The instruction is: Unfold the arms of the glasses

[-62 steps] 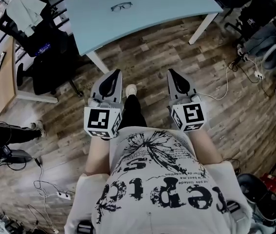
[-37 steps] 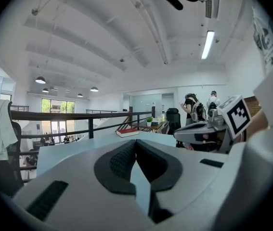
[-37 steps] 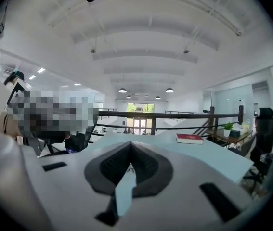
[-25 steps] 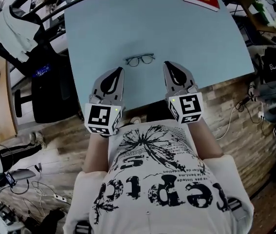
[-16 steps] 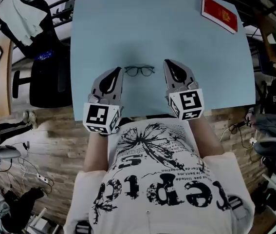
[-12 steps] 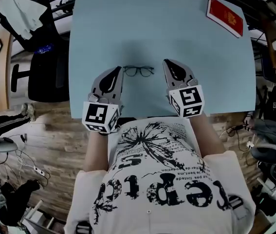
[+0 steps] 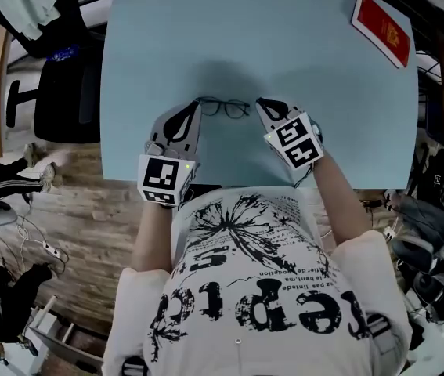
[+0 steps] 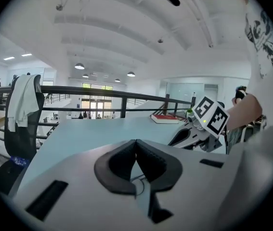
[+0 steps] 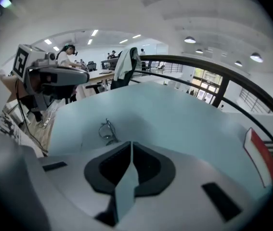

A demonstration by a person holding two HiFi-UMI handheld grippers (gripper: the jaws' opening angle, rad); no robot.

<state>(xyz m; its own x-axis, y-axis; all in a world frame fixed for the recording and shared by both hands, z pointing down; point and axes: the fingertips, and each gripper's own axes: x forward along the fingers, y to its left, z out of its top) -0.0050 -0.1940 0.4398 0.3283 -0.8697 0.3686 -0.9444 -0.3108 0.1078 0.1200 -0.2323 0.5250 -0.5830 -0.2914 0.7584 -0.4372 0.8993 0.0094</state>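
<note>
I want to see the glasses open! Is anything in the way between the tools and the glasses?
Nothing visible. The glasses lie on the bare blue table, the left tool beside one end, the right tool beside the other. The red book sits far off at a corner.

Even, bright light is falling on the pale blue surface (image 7: 300,69) in the head view, with a soft, wide shadow (image 7: 229,73) lying across it. Round ceiling lamps (image 8: 80,66) are glowing overhead — the white ceiling is washing out around them. Both gripper views are bending straight lines and darkening to black at the corners; the right claw (image 9: 131,143), close to the lens, is looking soft and slightly smeared.
</note>
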